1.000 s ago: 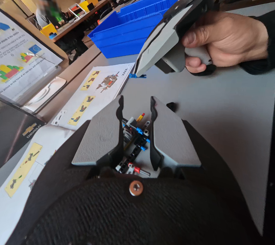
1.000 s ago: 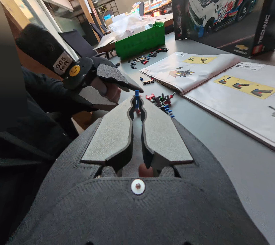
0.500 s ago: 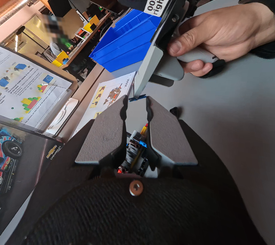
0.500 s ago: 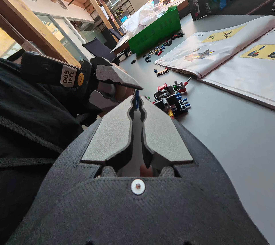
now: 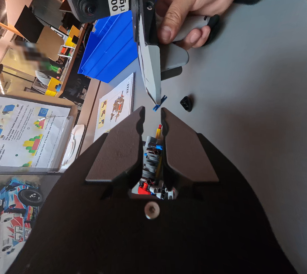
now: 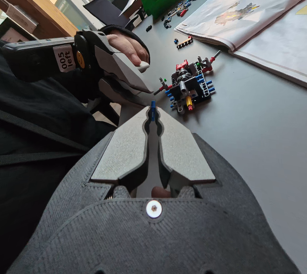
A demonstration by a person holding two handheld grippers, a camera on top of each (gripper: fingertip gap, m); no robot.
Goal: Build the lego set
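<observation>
The left gripper (image 6: 150, 91) hovers low with its jaws apart and empty, just left of the half-built model (image 6: 189, 86), which sits on the grey table (image 6: 249, 133). The right gripper (image 6: 152, 110) is clamped on a small blue pin (image 6: 152, 108) at the very fingertips. That pin looks light, hard and slick, so a hold across its middle collar seems safest. The model is rigid plastic beams, studded with protruding pins and axles that could likely snag. An instruction booklet (image 6: 249, 8) lies open at right.
</observation>
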